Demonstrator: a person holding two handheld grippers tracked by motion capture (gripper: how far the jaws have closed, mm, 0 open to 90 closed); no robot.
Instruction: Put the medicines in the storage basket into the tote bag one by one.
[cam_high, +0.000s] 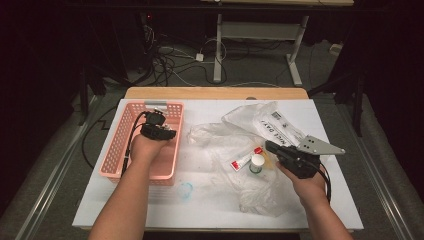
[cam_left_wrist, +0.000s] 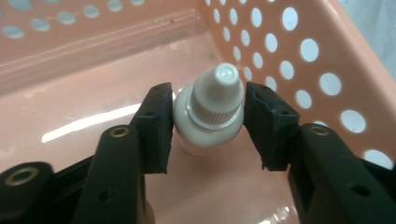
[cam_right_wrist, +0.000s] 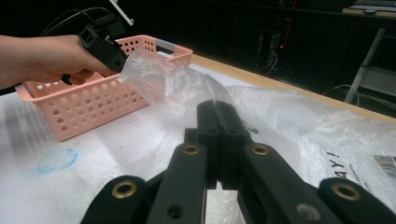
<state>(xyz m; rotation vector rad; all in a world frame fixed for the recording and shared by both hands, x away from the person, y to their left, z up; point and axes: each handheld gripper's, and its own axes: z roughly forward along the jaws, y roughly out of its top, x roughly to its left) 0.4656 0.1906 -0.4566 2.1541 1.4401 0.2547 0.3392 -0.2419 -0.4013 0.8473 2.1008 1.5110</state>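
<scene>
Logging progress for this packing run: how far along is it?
Under way. The left gripper has a white dropper bottle between its jaws inside the pink basket. A tube and capped bottle remain on the plastic bag. The right gripper is shut.

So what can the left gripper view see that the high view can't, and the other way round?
The left gripper view shows a small white bottle inside the basket, between the left gripper's jaws, one pad touching it, the other a sliver off. The high view shows the right gripper shut over a clear plastic bag, with a tube and a white-capped bottle on the white table. Both show the pink basket and the left gripper.
</scene>
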